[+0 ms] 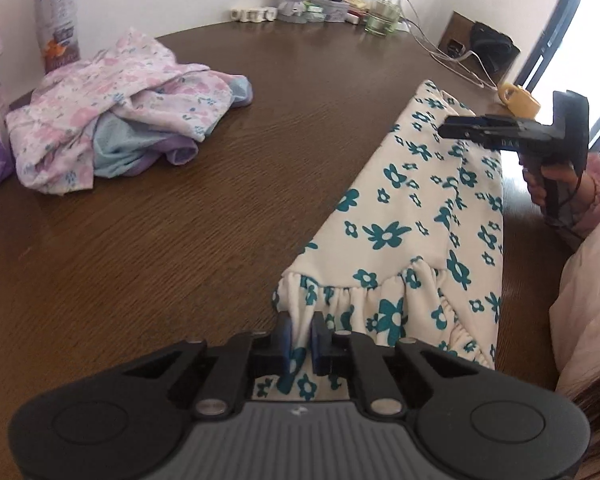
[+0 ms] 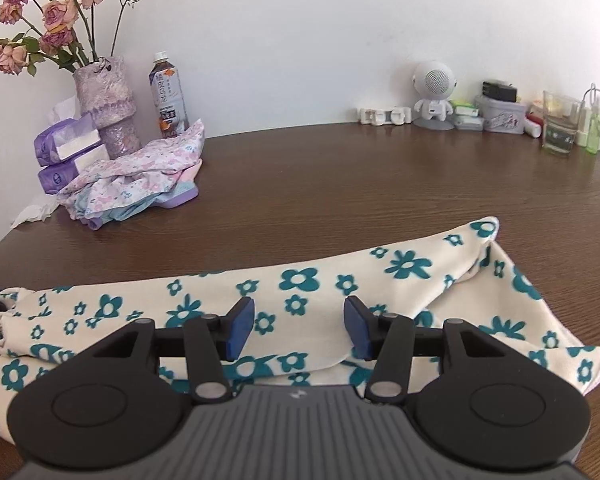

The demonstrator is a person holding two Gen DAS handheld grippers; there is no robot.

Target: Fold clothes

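A cream garment with teal flowers lies folded lengthwise on the brown table. My left gripper is shut on its gathered hem at the near end. The right gripper shows in the left wrist view hovering over the garment's far end, held by a hand in a pink sleeve. In the right wrist view my right gripper is open above the flowered garment, nothing between its blue pads.
A heap of pink floral and blue clothes sits at the table's back left, beside a drink bottle, a vase of dried roses and tissue packs. Small items, a speaker figure and cables line the far wall.
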